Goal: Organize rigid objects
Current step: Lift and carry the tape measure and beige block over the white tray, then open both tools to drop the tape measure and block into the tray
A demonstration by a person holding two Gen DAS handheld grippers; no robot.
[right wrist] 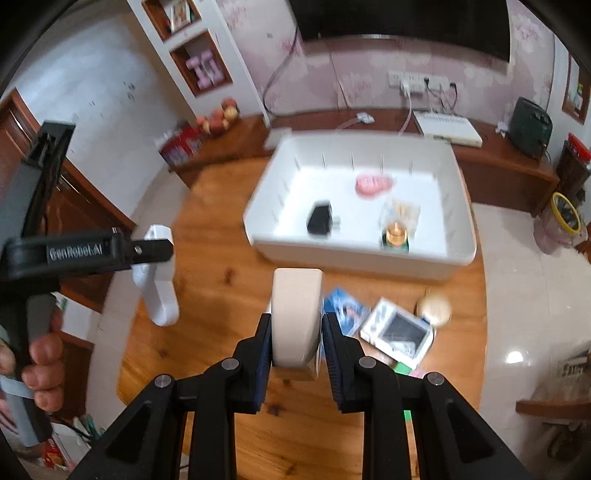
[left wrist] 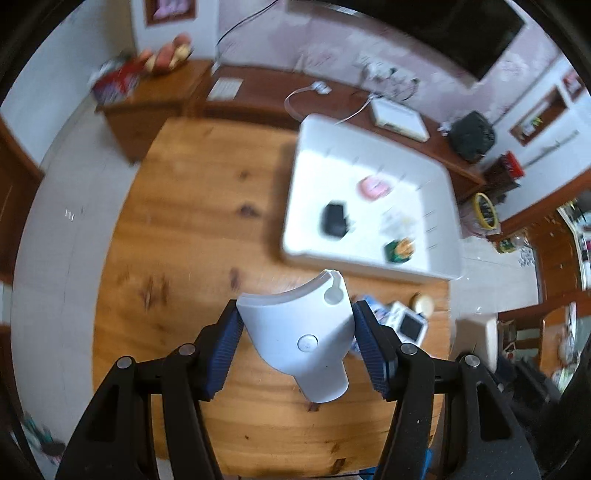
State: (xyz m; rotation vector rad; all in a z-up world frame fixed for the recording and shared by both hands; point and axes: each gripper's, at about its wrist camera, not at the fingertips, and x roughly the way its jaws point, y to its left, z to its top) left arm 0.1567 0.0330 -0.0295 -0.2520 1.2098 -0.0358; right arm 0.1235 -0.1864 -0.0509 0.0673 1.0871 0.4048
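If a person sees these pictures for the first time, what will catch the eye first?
First, both tools hold something above the wooden table: the left tool grips a white curved plastic piece, and the right tool grips a cream roll. Behind them stands a large white bin with a pink item and a black block inside.

A domestic living room is indicated — a large black wall-mounted television (right wrist: 402, 26) is hung on pale pink floral wallpaper (right wrist: 354, 74) above a long low brown wooden cabinet (right wrist: 506, 162). A bowl of peaches (right wrist: 218, 118) and a round wooden table (left wrist: 207, 206) are also seen.
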